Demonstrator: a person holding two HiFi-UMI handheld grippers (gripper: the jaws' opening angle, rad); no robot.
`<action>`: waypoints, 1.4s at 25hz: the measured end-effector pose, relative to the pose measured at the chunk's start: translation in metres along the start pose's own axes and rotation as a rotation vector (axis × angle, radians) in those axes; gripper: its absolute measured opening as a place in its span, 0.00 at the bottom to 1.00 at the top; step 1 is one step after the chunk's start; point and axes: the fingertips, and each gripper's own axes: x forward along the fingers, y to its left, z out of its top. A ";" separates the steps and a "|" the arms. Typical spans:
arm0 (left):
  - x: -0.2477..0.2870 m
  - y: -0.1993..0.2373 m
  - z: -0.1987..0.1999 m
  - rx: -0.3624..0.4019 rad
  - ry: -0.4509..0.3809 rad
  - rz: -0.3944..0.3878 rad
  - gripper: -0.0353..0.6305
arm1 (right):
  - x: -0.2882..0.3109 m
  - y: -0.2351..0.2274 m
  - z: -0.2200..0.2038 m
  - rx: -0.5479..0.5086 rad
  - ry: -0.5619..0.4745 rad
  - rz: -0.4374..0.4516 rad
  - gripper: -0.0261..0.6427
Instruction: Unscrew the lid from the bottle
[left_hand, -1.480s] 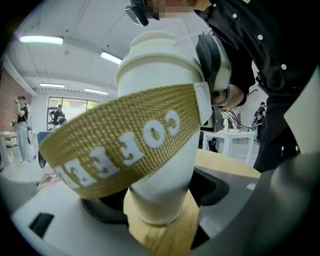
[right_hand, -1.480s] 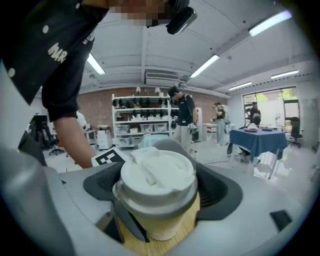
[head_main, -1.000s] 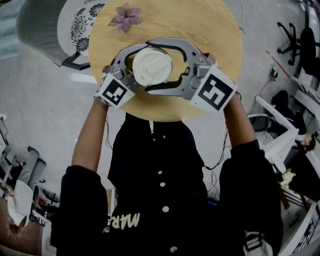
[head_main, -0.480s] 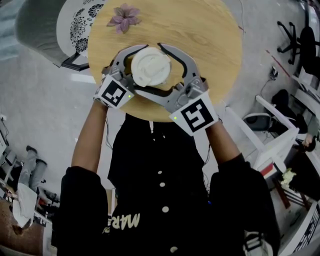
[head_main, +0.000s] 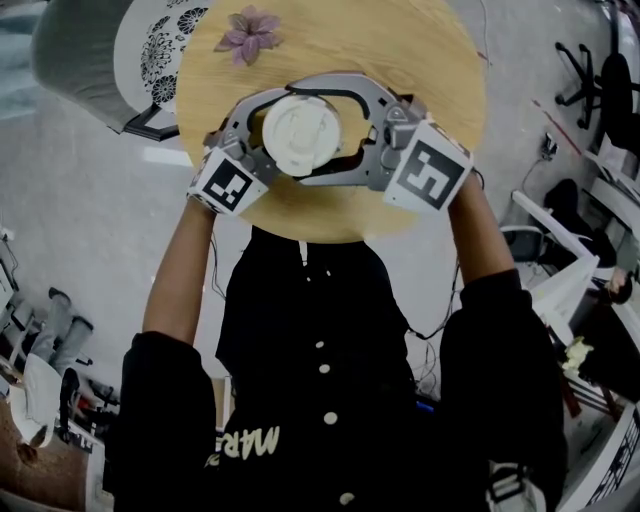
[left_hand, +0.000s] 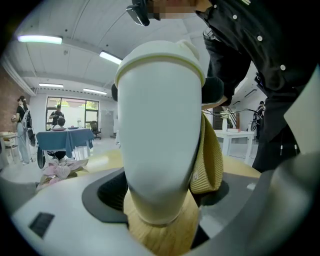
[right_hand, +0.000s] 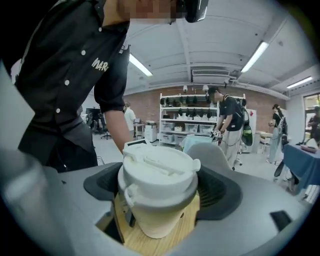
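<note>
A white bottle (left_hand: 160, 145) stands upright on the round wooden table (head_main: 420, 60), and a tan woven strap (left_hand: 209, 160) hangs at its side. My left gripper (head_main: 283, 138) comes in from the left and is shut on the bottle's body, low down (left_hand: 160, 210). The white ribbed lid (head_main: 302, 133) tops the bottle. My right gripper (head_main: 308, 135) reaches in from the right. Its jaws curve round the lid (right_hand: 159, 172) and are closing, with a little dark gap still showing beside it. In the right gripper view the gripper (right_hand: 160, 197) frames the lid and the bottle's neck (right_hand: 161, 217).
A purple flower (head_main: 252, 32) lies at the table's far edge. A chair with a patterned white back (head_main: 160, 50) stands beyond the table at the upper left. Other people, shelves and tables stand well away in the room.
My right gripper has swung from the lower right of the lid back up to its right side and its jaws have drawn in. The left gripper and the bottle have stayed put.
</note>
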 end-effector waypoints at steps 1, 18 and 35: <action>0.000 0.000 0.000 -0.002 -0.001 0.002 0.59 | 0.000 0.000 -0.001 0.001 0.009 0.008 0.73; 0.001 0.001 0.002 0.000 -0.011 0.008 0.59 | -0.004 -0.021 0.000 0.240 -0.022 -0.541 0.80; 0.000 0.000 0.001 -0.013 -0.005 0.004 0.59 | 0.005 -0.005 0.006 0.093 -0.011 -0.108 0.75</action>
